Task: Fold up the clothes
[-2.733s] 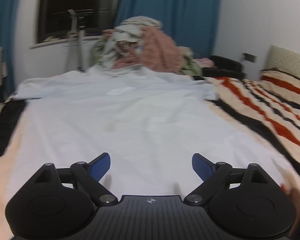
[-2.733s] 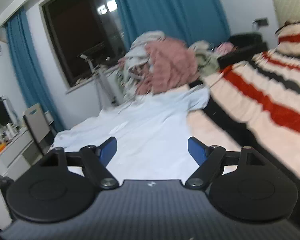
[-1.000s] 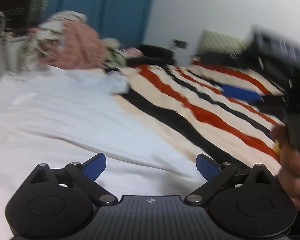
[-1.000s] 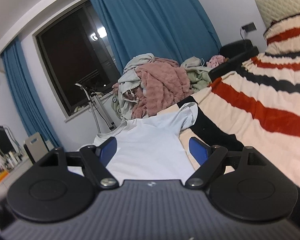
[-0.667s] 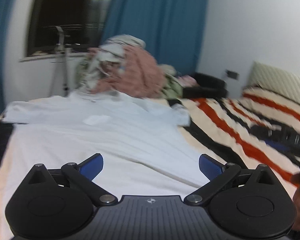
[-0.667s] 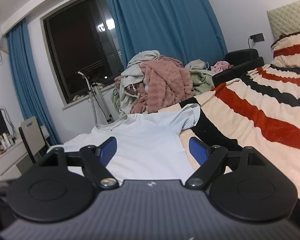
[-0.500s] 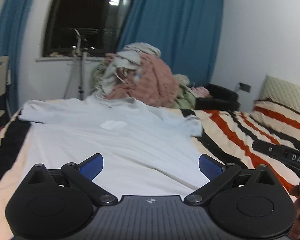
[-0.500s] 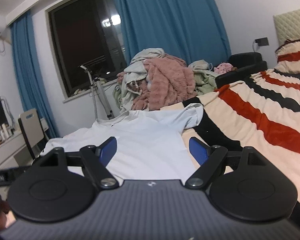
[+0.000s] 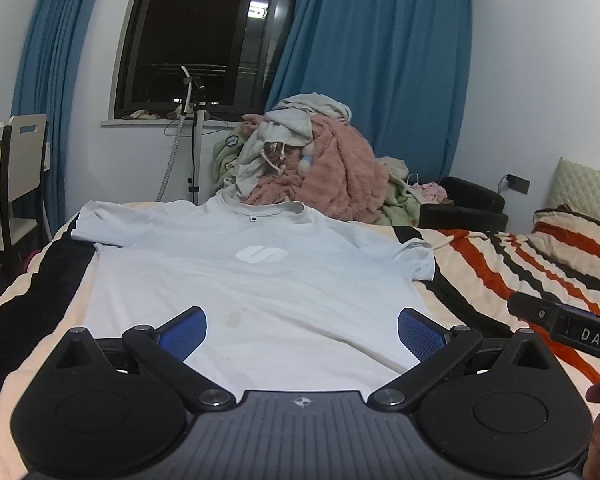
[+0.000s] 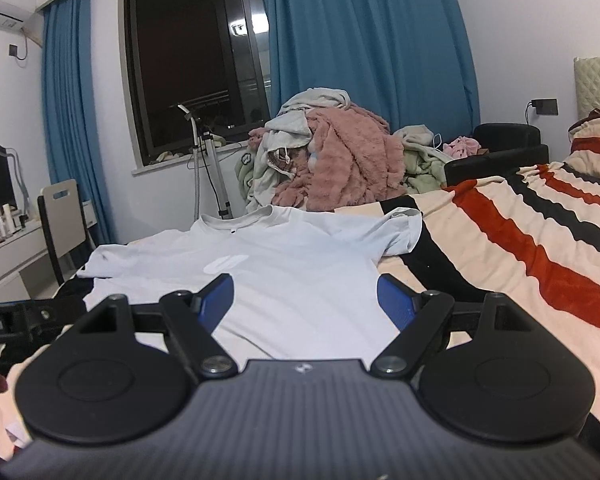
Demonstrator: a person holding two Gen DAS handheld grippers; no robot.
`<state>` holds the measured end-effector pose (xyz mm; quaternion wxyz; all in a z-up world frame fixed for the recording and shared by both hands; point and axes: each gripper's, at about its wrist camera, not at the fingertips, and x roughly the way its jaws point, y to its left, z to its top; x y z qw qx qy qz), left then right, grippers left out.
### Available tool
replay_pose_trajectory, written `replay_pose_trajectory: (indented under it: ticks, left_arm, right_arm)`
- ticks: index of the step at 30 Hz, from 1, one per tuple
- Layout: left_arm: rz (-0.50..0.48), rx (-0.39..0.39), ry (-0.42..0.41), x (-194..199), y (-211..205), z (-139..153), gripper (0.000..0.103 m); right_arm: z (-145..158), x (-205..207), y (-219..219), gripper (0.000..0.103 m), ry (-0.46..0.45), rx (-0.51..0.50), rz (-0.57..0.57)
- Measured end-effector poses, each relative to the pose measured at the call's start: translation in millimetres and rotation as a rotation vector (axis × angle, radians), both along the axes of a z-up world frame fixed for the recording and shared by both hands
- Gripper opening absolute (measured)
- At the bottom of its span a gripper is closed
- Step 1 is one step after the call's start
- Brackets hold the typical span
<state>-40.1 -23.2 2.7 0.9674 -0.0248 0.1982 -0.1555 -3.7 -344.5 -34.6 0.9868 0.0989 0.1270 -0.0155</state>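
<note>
A pale blue T-shirt (image 9: 252, 280) lies flat and spread out on the striped bed, collar toward the window, both sleeves out. It also shows in the right wrist view (image 10: 292, 264). My left gripper (image 9: 300, 330) is open and empty, held above the shirt's hem. My right gripper (image 10: 305, 300) is open and empty, held above the hem toward the shirt's right side. The right gripper's body (image 9: 572, 326) shows at the right edge of the left wrist view.
A heap of clothes with a pink fleece (image 9: 324, 172) stands beyond the collar. The striped blanket (image 10: 540, 248) covers the bed to the right. A chair (image 10: 60, 216) and desk stand left of the bed. A stand (image 9: 194, 152) is by the window.
Both grippers have risen and steadied, now facing straight along the shirt. The left one swung back from the right side of the bed. Both stayed open.
</note>
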Motion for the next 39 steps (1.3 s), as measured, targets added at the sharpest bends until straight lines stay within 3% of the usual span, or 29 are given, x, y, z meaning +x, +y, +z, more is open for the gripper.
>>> replay_pose_trajectory:
  ticks: [3,6,9,13,15,16,18,25,30,34,39]
  left_arm:
    - [0.011,0.004,-0.007,-2.4,3.4,1.0,0.103]
    - [0.020,-0.002,0.003,0.4,6.7,-0.7,0.103]
    - [0.029,-0.002,0.016,4.5,9.0,-6.8,0.103]
    - [0.038,0.039,0.020,9.1,10.4,-19.1,0.103]
    - [0.048,0.048,0.031,14.0,11.5,-26.1,0.103]
    - [0.051,0.046,0.043,17.6,12.5,-29.9,0.103]
    - [0.057,0.033,0.072,25.8,15.8,-38.7,0.103]
    - [0.072,0.001,0.126,55.8,19.5,-63.4,0.103]
    - [0.072,0.002,0.117,76.3,17.1,-74.4,0.103]
    - [0.072,-0.021,0.154,105.8,10.7,-86.6,0.103]
    - [0.077,-0.026,0.212,133.5,11.7,-95.2,0.103]
  right_arm:
    - [-0.8,5.6,-0.1,0.081,0.013,0.009,-0.010]
    - [-0.1,27.0,-7.0,0.081,0.056,0.090,0.002]
    - [-1.0,72.7,-27.2,0.081,0.122,0.268,0.001]
    - [-28.5,164.1,-66.7,0.081,0.212,0.579,0.023]
    - [-51.7,202.6,-83.0,0.080,0.228,0.690,0.028]
    - [-63.5,218.5,-91.2,0.074,0.229,0.726,0.016]
    - [-85.6,246.5,-106.2,0.072,0.222,0.762,-0.032]
    - [-144.1,320.7,-154.3,0.073,0.200,0.750,-0.135]
    - [-170.0,367.1,-180.0,0.071,0.054,0.756,-0.104]
    - [-175.7,399.1,-191.6,0.071,-0.021,0.730,-0.095]
    - [-153.4,445.8,-197.5,0.070,0.032,0.570,-0.138]
